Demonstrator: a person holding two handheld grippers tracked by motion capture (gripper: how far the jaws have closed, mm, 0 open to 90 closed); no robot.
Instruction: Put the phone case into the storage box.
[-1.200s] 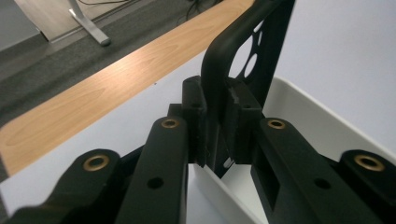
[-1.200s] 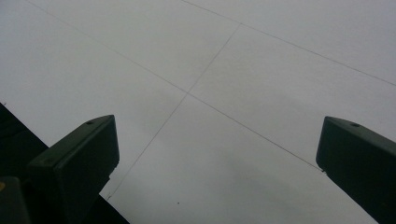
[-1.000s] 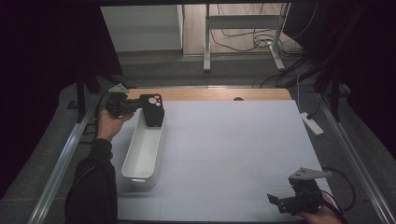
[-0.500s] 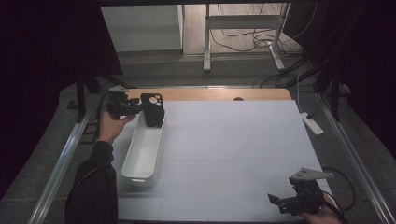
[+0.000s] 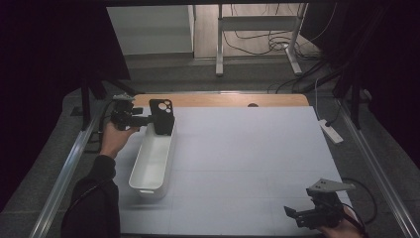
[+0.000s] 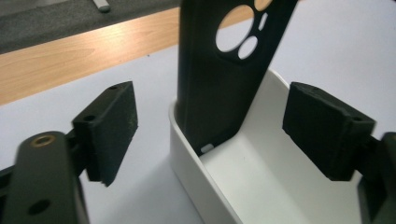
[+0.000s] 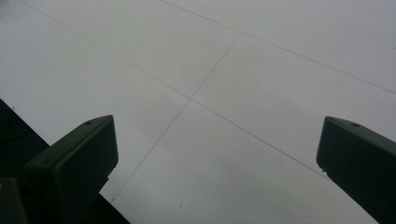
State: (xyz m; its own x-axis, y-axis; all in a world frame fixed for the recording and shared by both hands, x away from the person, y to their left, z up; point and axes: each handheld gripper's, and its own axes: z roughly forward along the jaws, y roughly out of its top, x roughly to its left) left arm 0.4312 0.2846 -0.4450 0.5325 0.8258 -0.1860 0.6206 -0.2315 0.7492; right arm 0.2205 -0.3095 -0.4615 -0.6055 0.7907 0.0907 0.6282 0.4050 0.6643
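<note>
- The left gripper (image 6: 210,135) has just been opening; its jaws stand released, the pads clear of the black phone case (image 6: 224,79) between them.
- That case stands upright in the far end of the white bin (image 5: 151,163), leaning on its end wall; the left gripper view shows its camera holes close up.
- The right gripper (image 5: 297,216) is spread open over the bare white mat (image 5: 247,158), seen near the table's front right corner from the high view.
- One case, one bin, two grippers; a wooden table edge (image 5: 223,100), and cables on the floor beyond.

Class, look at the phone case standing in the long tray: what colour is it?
Black. The phone case shows best in the left gripper view, leaning in the white tray.
</note>
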